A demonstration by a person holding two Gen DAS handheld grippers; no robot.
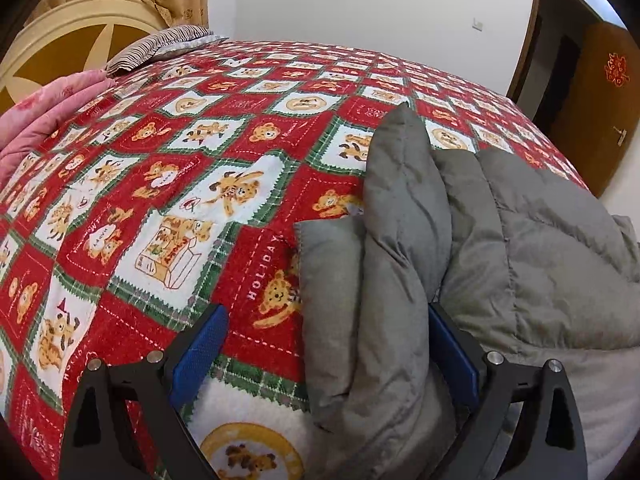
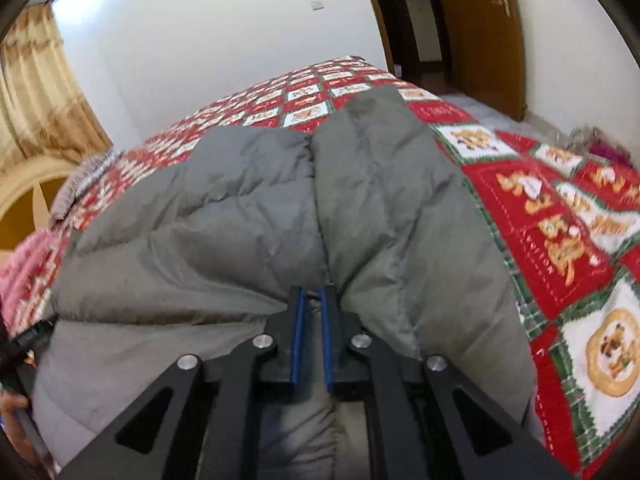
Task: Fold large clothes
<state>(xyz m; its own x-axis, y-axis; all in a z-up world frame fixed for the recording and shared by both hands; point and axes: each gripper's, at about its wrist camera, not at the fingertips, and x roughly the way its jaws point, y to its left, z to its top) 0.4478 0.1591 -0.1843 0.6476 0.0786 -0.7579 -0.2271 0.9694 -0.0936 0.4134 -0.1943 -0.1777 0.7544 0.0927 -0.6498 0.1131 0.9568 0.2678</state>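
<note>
Right wrist view is pretty smeary, especially the bedspread (image 2: 560, 216) out at 3 o'clock, so the bear prints there are hard to read. At 9 o'clock a dark strap-like thing and a bit of a hand (image 2: 12, 404) get cut off by the lens rim, no telling what that's about. Some purple and beige stuff at 2 o'clock past the bed edge is too blurry to name. The near end of the jacket (image 1: 408, 216) runs out under both cameras, so its full shape can't be seen.

The jacket is a grey puffy quilted thing lying on the bed. In the left view it fills the 3 to 5 o'clock side, with a narrow padded part, looks like a sleeve, sticking up toward 12 and a flat flap poking out at its left. In the right view it's bunched into two big lobes with a seam valley down the middle.

The left gripper (image 1: 326, 344) is spread wide, and the sleeve-ish fold sits between the blue pads; the right pad touches the fabric, the left pad is clear of it. The right gripper (image 2: 312, 300) is nearly pressed together right at that valley. Whether it's pinching any cloth can't be made out, the tips are dark.

Far back: a striped pillow (image 1: 160, 46), pink quilt (image 1: 44, 116), curtain (image 2: 36, 100), door (image 1: 596, 108).
</note>
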